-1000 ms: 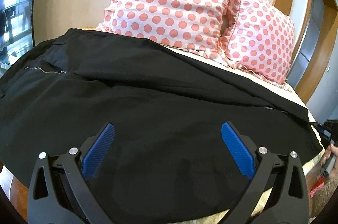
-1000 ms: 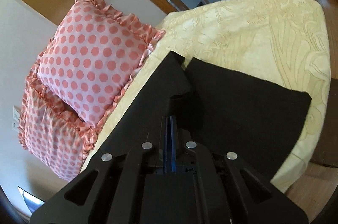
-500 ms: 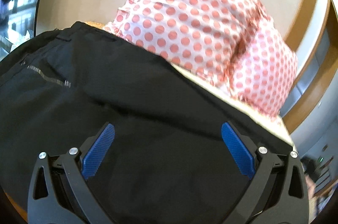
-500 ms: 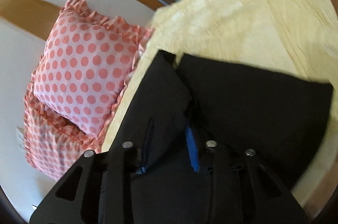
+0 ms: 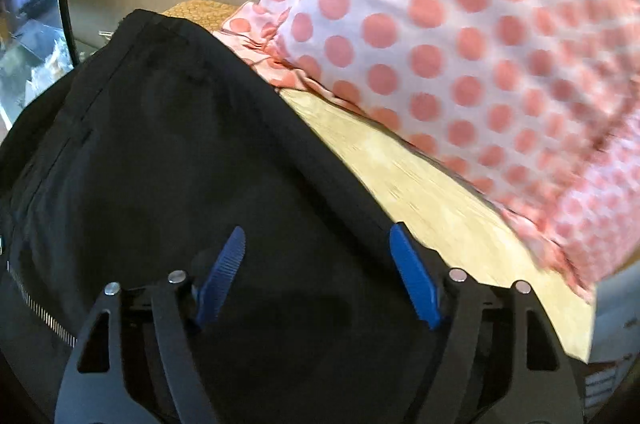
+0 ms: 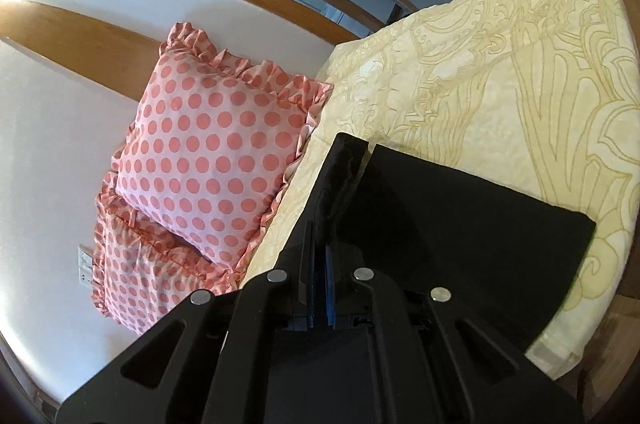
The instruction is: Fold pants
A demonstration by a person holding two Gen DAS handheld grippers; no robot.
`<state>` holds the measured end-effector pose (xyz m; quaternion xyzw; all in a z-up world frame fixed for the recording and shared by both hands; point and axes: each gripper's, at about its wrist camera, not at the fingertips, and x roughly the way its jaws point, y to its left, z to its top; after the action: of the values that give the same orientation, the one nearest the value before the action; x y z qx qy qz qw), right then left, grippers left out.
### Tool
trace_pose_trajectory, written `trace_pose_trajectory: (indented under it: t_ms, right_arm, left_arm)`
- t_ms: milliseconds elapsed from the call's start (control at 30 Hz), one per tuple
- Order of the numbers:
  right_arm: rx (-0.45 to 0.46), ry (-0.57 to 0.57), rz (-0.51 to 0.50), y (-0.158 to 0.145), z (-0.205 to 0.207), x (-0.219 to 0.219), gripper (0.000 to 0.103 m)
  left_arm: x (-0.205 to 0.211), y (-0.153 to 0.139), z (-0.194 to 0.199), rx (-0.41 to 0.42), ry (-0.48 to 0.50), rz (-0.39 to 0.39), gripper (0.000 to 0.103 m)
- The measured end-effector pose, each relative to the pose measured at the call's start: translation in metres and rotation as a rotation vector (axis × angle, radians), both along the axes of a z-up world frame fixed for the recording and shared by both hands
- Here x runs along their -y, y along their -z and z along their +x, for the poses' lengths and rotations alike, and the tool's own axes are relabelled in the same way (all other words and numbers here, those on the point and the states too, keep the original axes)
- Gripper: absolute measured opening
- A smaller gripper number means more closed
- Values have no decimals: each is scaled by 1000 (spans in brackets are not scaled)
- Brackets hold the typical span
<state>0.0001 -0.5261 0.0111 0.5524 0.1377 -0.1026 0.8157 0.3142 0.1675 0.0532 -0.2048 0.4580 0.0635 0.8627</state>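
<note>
Right gripper (image 6: 319, 280) pinches black fabric pants (image 6: 460, 224), fingertips hidden; left gripper (image 5: 318, 276) gapes wide over them, touching unclear.

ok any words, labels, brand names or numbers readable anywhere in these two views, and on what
None: no readable text in either view.
The black pants show a zipper but no visible label or brand tag.
The polka-dot pillow and the yellow bedspread carry only patterns.
The wall plate beside the pillows is too small to show any marking.
The left gripper and right gripper bear no lettering.
</note>
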Motion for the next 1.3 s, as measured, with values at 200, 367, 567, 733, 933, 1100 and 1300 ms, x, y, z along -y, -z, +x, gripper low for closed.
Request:
trace_pose_trajectory:
  t_ms: [200,367,567,733,933,1100,1300]
  right_arm:
    - [17,-18,10,-1,0,2,4]
    - [35,0,-33,-9,-11,4,4]
    - [7,38,-34,-1,-25,10,4]
    - [-37,38,-38,6,-26,9,4]
    - [-41,39,-18,10,-32,15,4]
    - [-51,29,21,15,-32,22,4]
    - [-67,69,-34,7,-54,24,4]
  left_arm:
    - [-25,10,10,0,-91,-175,4]
    - [-29,-58,-122,314,-58,-67,4]
    - [-22,-36,-284,365,-112,13,5]
    - [-22,12,-329,288,-177,17,5]
    - [-28,27,-337,278,-215,-37,10]
    - [-29,31,-331,283,-219,-71,6]
    - [-21,36,-359,301,-197,-67,4]
